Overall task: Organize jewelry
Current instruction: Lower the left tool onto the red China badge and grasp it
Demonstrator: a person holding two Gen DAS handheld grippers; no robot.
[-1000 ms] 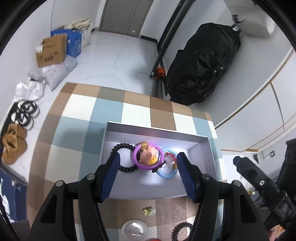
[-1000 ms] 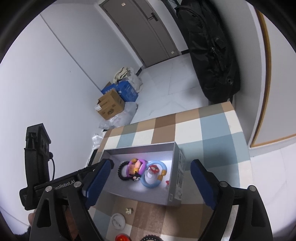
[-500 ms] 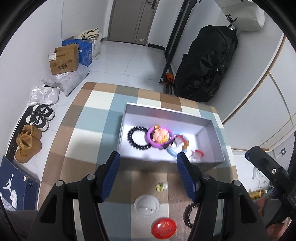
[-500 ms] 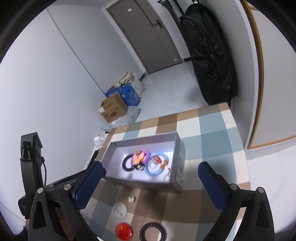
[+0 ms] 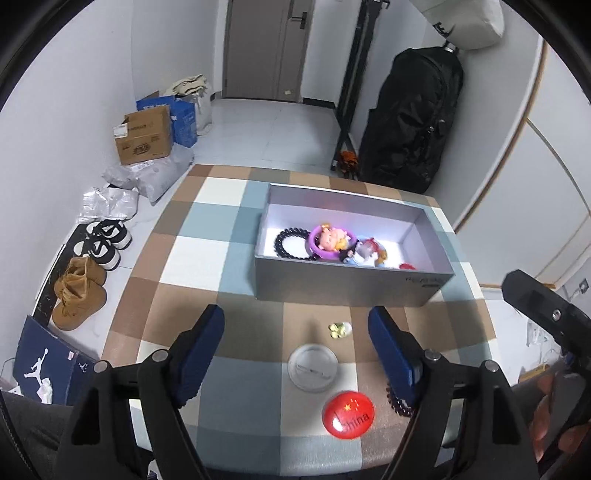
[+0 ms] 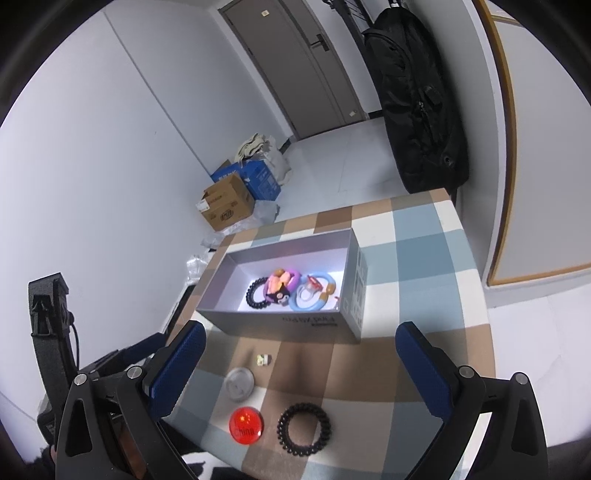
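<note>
walls: white | floor: pale tile (image 5: 280,125) | door (image 5: 266,48): grey, shut | table: checked cloth (image 5: 192,258)

Beyond your table (image 5: 199,258) with its checked cloth you see a grey door (image 5: 266,48) in the far wall. A black bag (image 5: 410,122) leans upright against the wall on the right, and a white bag (image 5: 465,18) is above it. On the floor at your left stand a cardboard box (image 5: 144,138) and a blue box (image 5: 181,118) just beside it, with grey plastic bags (image 5: 147,177) in front. Nearer to you are black-and-white sneakers (image 5: 103,242), brown boots (image 5: 79,291) and a blue shoebox (image 5: 48,360).
</note>
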